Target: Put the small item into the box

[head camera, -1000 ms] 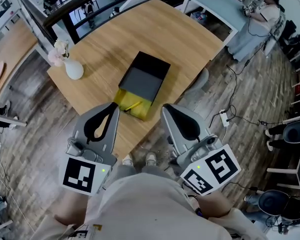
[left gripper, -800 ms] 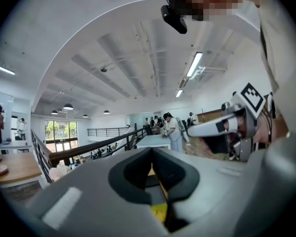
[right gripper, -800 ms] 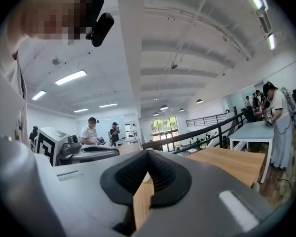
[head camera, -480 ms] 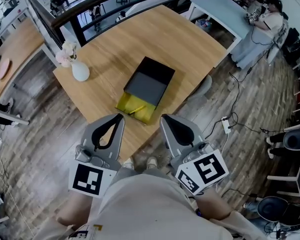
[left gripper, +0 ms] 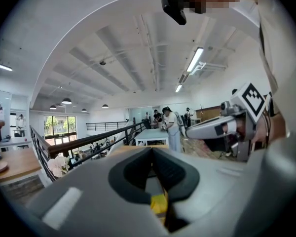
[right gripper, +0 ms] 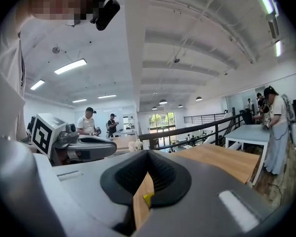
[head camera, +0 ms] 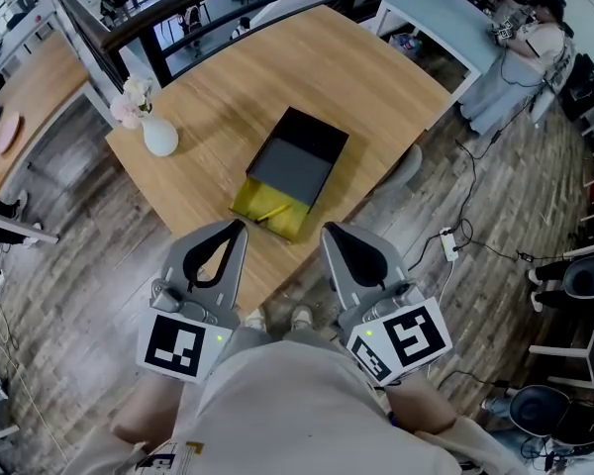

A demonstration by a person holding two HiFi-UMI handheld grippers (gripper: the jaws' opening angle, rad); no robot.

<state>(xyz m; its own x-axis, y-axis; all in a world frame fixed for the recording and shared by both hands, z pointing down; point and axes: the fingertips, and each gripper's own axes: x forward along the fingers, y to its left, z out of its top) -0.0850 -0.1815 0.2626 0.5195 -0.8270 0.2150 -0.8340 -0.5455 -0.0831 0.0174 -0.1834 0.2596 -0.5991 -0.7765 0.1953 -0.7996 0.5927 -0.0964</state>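
Observation:
On the wooden table point(head camera: 228, 77) lies a black box point(head camera: 312, 135) with a dark grey lid point(head camera: 291, 169) slid back. Its yellow inside point(head camera: 252, 201) shows at the near end. A thin yellow item point(head camera: 271, 212) lies in that yellow part. My left gripper point(head camera: 240, 226) and right gripper point(head camera: 327, 231) hang side by side just short of the table's near edge, tips pointing at the box. Both are shut with nothing held. In the left gripper view the left gripper point(left gripper: 152, 150) has its jaws meeting, and the right gripper view shows the right gripper point(right gripper: 147, 153) the same.
A white vase point(head camera: 159, 139) with pale flowers stands at the table's left corner. A dark railing point(head camera: 178, 8) runs behind the table. A light table point(head camera: 445, 23) with a person stands at the far right. Cables point(head camera: 455, 236) lie on the floor to the right.
The head view has shifted slightly, so the box and vase sit a bit further right. Both grippers stay shut and close to my body. The box has not moved on the table.

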